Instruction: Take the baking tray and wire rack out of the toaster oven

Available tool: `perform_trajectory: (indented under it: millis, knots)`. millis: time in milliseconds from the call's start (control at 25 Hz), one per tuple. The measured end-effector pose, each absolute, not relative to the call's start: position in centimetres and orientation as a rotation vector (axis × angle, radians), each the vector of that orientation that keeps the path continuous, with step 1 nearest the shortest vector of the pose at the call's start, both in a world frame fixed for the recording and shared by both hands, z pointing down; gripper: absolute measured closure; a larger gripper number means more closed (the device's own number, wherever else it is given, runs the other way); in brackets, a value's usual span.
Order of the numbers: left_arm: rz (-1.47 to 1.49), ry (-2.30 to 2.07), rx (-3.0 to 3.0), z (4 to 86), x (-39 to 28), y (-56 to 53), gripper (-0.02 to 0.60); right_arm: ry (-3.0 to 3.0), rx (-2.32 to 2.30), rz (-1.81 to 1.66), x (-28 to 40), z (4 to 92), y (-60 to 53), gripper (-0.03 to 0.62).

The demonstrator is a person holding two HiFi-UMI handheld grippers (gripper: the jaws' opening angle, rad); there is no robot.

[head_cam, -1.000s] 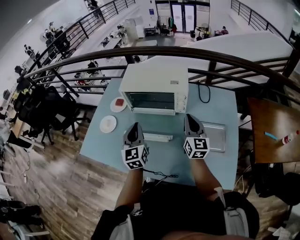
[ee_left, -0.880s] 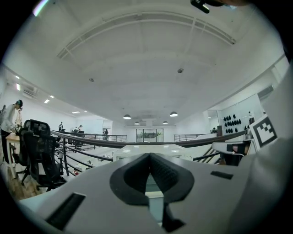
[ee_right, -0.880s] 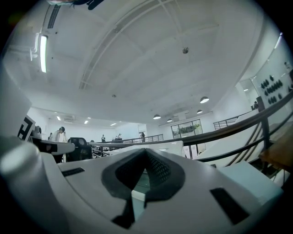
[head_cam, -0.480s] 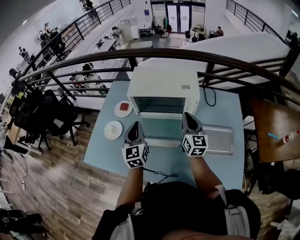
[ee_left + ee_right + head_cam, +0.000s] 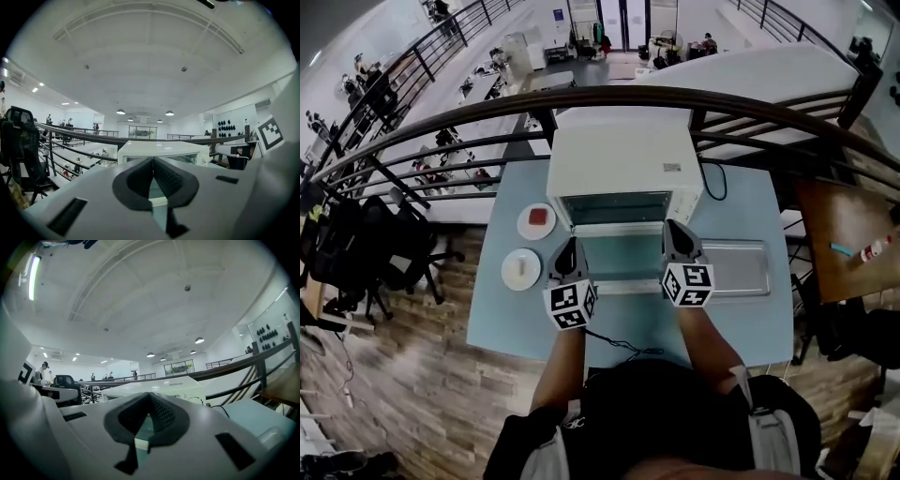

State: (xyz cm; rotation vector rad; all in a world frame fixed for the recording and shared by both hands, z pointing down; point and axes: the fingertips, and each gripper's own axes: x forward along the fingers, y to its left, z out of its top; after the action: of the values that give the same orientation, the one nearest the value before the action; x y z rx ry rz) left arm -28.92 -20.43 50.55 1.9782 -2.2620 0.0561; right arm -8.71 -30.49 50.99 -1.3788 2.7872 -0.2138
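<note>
A white toaster oven (image 5: 623, 159) stands at the back of the pale blue table (image 5: 750, 319), its glass door (image 5: 619, 255) folded down flat towards me. A metal baking tray (image 5: 739, 267) lies on the table to the right of the door. Whether a wire rack sits in the dark cavity I cannot tell. My left gripper (image 5: 571, 247) hovers at the door's left edge and my right gripper (image 5: 674, 229) at its right edge, both shut and empty. In the left gripper view the oven (image 5: 161, 149) shows just past the shut left gripper (image 5: 153, 161); the right gripper (image 5: 150, 397) likewise faces it.
Left of the oven are a plate with something red (image 5: 536, 221) and a plain white plate (image 5: 521, 268). A black cable (image 5: 710, 183) loops beside the oven's right wall. A dark railing (image 5: 609, 98) runs behind the table; a wooden table (image 5: 848, 244) stands at the right.
Both grippers have moved forward towards the oven and now flank its lowered door. Their jaws stayed shut. The view has shifted, so the oven looks nearer.
</note>
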Motion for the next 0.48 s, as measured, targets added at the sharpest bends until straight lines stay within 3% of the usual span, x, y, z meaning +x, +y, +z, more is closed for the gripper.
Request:
perform_trajectory:
  millis: [400,440,480]
  knots:
    - [-0.21,-1.976,1.887,53.7,-31.6,-25.1,0.565,2.629,-1.35,-0.702,-11.0,55.2,-33.5,0.591]
    - [-0.275,-1.925,1.86,54.1,-31.8,-25.6,0.563,2.588,-1.322,-0.772,-11.2,55.6,-33.8,0.583]
    - [-0.35,-1.867,1.826,54.5,-32.1,-26.0,0.556,2.538,-1.279,-0.848,-11.4,55.8,-34.2,0.51]
